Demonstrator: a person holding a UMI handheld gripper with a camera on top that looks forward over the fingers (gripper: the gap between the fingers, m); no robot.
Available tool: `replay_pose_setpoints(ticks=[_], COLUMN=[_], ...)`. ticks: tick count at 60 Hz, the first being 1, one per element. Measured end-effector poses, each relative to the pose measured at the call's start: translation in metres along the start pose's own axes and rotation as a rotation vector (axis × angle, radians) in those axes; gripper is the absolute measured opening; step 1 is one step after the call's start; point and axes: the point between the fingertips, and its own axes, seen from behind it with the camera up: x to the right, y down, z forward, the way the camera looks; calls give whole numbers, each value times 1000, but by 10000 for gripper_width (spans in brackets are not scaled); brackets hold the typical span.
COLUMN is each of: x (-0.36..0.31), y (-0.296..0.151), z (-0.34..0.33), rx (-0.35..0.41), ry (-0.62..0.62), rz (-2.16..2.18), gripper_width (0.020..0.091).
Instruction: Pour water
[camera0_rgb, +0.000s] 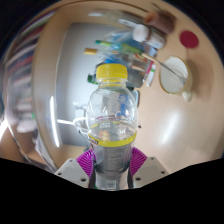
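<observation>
Bottle: a clear plastic bottle (110, 115) with a yellow cap (110, 73) stands upright between the two gripper fingers, filling the middle of the view. A yellow band runs around its lower body, just above the fingers.
Contents: the bottle wall is see-through; how much water it holds cannot be told.
Gripper (111, 160): its two fingers reach up on either side of the bottle's lower part, and their ribbed purple pads (89, 160) press against both sides of it, so the tongs are closed on the bottle.
Just behind the bottle: a clear vessel with a thin handle (73, 126) sits close behind it on the left side; its shape is partly hidden by the bottle.
Surface: a pale tabletop (50, 105) stretches away beyond the fingers.
Farther back: a cluttered group of small items (128, 45), some with white and blue parts, lies well beyond the bottle; they are too blurred to name.
Right side: a round white plate-like disc (176, 72) and a red round thing (189, 40) sit apart from the bottle, beyond the right finger.
</observation>
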Motion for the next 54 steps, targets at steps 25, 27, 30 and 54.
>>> replay_pose_setpoints(ticks=[25,27,30,54], x=[-37,-35,-35,-63], y=[-101,-106,-110,-80], z=[-4,-4,-3,-15], rx=[7,14,18,-114], ry=[-373,-380,-390,-236], rz=[960,991,1021,406], gripper_width=[437,436,437,436])
